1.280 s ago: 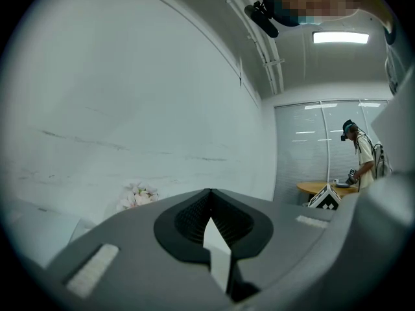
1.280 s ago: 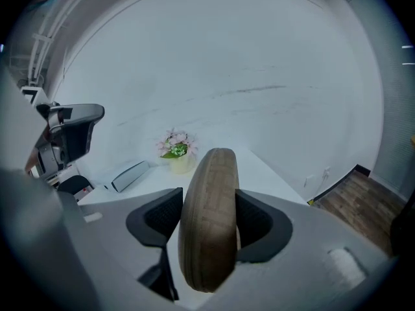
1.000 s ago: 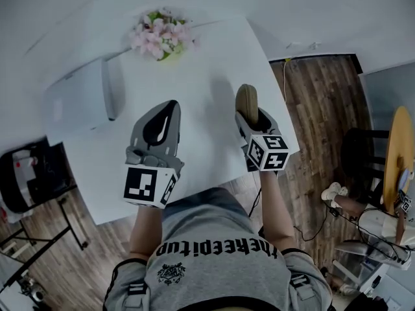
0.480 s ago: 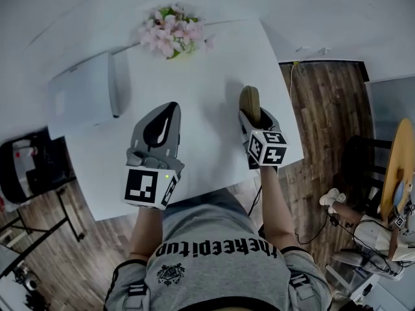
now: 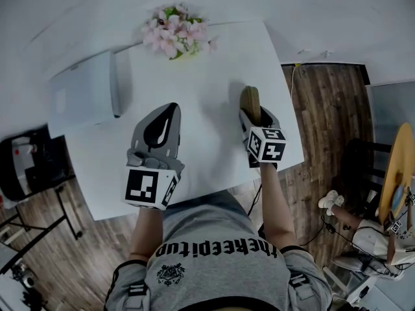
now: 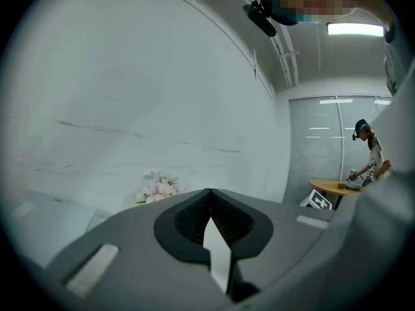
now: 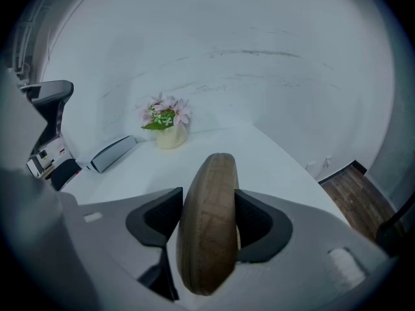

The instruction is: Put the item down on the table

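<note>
Wooden oval disc (image 7: 207,222) is pinched edge-up in the right claw (image 5: 251,116), over the near right part of the white desk (image 5: 207,70), probably so it can go straight down. Left claw (image 6: 209,199) is pressed together, empty, idling alongside.

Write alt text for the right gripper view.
The right gripper is shut on a brown wooden oval piece, held on edge over a white table. Beyond it stand a pot of pink flowers and a flat white device.
</note>
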Tool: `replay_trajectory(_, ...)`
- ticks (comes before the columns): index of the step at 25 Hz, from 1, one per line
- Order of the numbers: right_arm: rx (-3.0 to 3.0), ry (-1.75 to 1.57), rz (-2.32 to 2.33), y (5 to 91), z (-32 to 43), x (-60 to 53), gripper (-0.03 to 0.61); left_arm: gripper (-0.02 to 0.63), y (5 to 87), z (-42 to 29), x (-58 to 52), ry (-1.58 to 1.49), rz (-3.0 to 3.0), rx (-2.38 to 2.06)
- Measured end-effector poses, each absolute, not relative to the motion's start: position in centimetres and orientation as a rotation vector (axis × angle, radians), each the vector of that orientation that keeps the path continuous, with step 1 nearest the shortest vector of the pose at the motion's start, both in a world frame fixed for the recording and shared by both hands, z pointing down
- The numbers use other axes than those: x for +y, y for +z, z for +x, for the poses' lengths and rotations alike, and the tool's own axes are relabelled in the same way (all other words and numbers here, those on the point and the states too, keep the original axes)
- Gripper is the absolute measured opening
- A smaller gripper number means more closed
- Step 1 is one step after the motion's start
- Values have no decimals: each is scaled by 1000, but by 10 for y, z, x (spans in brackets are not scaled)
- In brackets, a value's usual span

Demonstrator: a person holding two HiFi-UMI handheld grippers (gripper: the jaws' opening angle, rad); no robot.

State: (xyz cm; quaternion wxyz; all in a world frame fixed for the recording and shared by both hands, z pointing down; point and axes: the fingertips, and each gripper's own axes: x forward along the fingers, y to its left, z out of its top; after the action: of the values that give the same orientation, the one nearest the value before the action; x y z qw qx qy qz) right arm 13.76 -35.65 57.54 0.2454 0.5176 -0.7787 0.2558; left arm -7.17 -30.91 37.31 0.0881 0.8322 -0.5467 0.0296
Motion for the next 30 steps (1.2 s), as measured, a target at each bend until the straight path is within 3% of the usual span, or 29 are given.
replay_trajectory(30,-2144,664,1390,562,130,-342,264,18,366,-71,-295,72,2513,-1603)
